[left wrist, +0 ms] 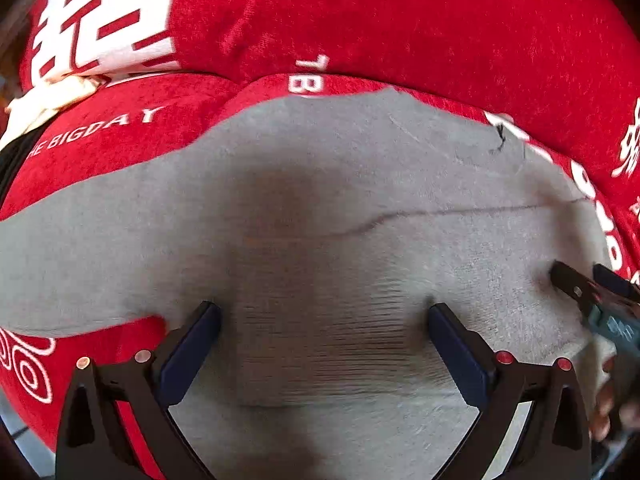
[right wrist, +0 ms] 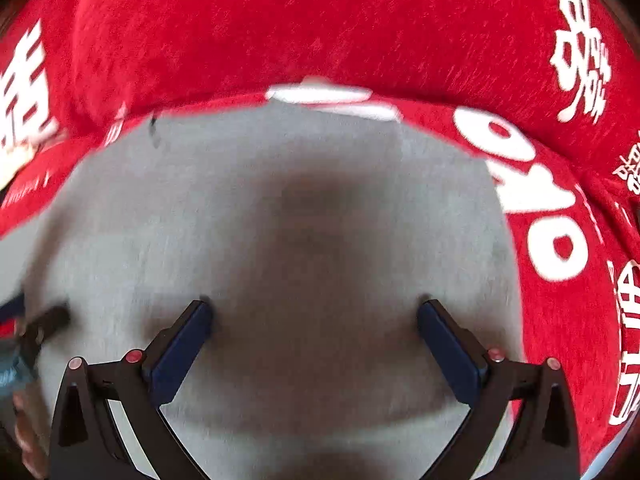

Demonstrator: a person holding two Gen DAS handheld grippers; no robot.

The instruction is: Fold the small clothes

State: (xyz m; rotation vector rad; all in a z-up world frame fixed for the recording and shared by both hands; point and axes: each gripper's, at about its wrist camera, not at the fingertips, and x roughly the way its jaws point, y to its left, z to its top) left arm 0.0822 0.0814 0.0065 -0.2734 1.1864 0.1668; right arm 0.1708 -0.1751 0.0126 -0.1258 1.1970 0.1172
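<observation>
The grey garment (left wrist: 320,208) is lying flat on the red printed cover (left wrist: 400,20), directly under me. I am judging it soft, light and limp, best pinched at an edge or corner. My left gripper (left wrist: 324,320) and right gripper (right wrist: 314,320) are both gaping wide, gripping nothing, tips hovering at or just over the cloth; contact is unclear.

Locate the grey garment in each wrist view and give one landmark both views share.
Left wrist: grey garment fills the centre and bottom, under the open left gripper.
Right wrist: grey garment fills the centre, under the open right gripper.
Shared landmark: red printed cloth beyond it.
</observation>
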